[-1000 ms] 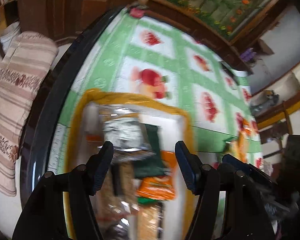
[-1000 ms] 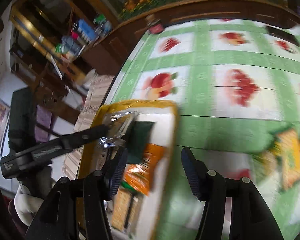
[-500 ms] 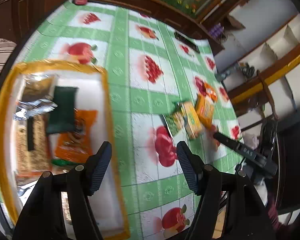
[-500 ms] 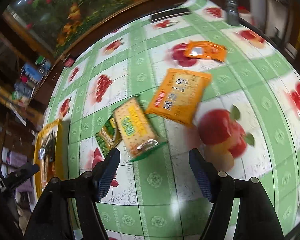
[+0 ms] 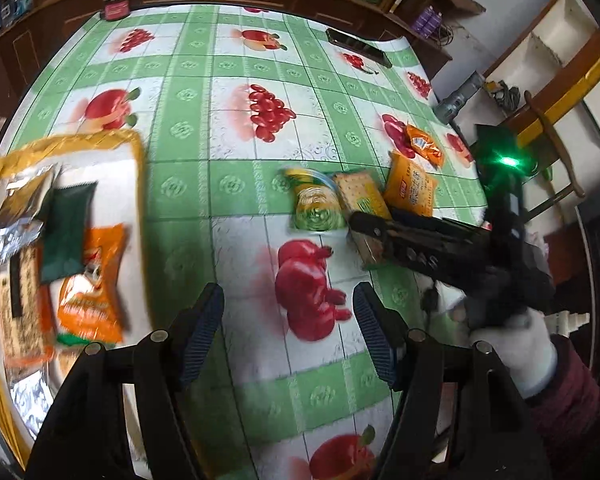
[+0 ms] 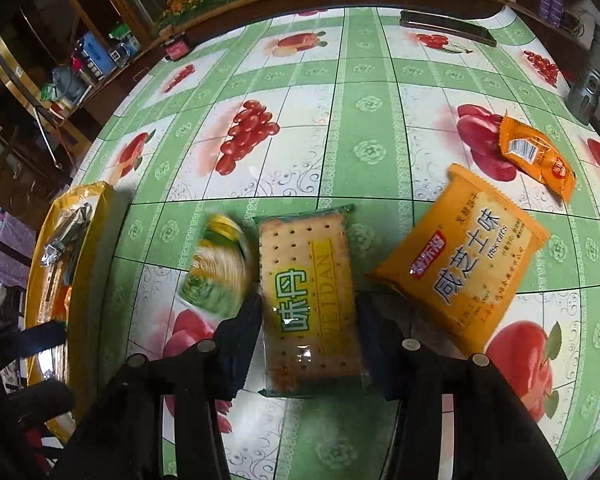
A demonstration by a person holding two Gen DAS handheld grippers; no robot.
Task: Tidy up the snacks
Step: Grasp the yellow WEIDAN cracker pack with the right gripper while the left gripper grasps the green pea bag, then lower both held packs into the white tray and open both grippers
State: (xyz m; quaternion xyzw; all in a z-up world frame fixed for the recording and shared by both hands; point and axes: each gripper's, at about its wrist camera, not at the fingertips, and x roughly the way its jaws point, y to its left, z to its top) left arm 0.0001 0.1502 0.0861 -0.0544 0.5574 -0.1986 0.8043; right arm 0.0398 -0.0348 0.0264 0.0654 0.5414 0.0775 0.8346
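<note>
Bare tablecloth lies open between the tray and the clustered cracker pack, green packet, orange packet.

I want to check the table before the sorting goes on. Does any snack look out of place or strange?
Four packets lie loose on the tablecloth outside the yellow tray: green packet, cracker pack between the right gripper fingers, large orange biscuit bag, small orange packet. Nothing looks torn.

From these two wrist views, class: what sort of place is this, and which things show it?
Probably a lived-in home dining room: a fruit-print tablecloth, wooden shelves crowded with household clutter, and a wooden chair beside the table.
</note>
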